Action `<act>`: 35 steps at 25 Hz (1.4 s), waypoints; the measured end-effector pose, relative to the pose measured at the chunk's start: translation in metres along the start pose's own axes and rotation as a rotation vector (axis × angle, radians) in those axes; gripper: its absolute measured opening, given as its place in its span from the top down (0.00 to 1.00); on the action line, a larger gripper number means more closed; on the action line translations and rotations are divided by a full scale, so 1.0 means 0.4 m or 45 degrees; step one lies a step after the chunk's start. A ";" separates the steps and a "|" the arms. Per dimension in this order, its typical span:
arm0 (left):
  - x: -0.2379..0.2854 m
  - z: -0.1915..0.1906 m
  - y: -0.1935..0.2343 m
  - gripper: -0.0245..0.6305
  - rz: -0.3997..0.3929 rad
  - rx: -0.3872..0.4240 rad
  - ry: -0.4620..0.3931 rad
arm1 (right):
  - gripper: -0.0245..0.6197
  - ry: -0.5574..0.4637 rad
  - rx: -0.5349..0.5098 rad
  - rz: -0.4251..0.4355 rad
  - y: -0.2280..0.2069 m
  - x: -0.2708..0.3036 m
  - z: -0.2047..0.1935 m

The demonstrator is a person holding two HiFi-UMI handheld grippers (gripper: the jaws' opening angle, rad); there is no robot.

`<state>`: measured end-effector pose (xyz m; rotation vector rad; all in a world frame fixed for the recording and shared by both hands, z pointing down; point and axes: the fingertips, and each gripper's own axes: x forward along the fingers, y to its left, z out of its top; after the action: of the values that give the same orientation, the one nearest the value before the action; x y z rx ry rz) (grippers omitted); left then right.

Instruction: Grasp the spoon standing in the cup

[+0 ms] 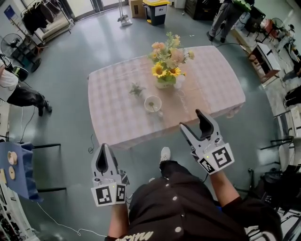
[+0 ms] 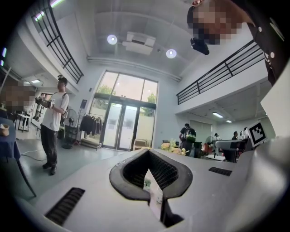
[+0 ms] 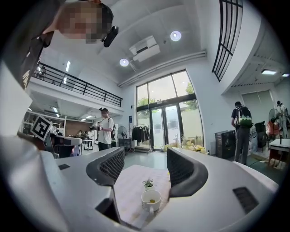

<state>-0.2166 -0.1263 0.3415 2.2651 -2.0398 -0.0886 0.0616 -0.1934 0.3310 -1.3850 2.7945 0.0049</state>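
Observation:
A white cup point(image 1: 153, 103) stands near the front middle of a table point(image 1: 113, 117) covered with a pale checked cloth. The spoon is too small to make out; only a yellowish spot shows inside the cup point(image 3: 151, 199). My right gripper point(image 1: 192, 121) is open, held off the table's front edge, to the right of the cup. In the right gripper view the cup sits low between the wide-apart jaws of the right gripper point(image 3: 145, 170), still some way off. My left gripper point(image 1: 104, 159) hangs lower left, off the table, its jaws shut and empty point(image 2: 152, 174).
A vase of flowers point(image 1: 167, 66) stands behind the cup, and a small potted plant point(image 1: 136, 89) sits to the cup's left. People stand around the room. A black bin point(image 1: 155, 10) is at the far end, and a blue-covered stand point(image 1: 21, 169) is at the left.

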 end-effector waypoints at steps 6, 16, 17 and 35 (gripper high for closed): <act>0.124 0.013 0.000 0.94 0.039 0.005 -0.001 | 0.53 0.001 -0.003 0.036 -0.097 0.100 0.005; 0.283 0.031 -0.028 0.94 0.105 -0.005 -0.021 | 0.53 0.057 -0.019 0.149 -0.209 0.226 -0.025; 0.286 0.025 -0.026 0.94 0.109 -0.009 -0.010 | 0.53 0.066 -0.023 0.159 -0.209 0.235 -0.031; 0.367 0.014 0.042 0.94 -0.013 0.039 0.058 | 0.55 0.366 -0.076 0.267 -0.117 0.348 -0.240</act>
<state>-0.2182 -0.2740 0.3405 2.2737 -2.0208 -0.0064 0.0127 -0.3336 0.4241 -1.1800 3.1891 -0.1175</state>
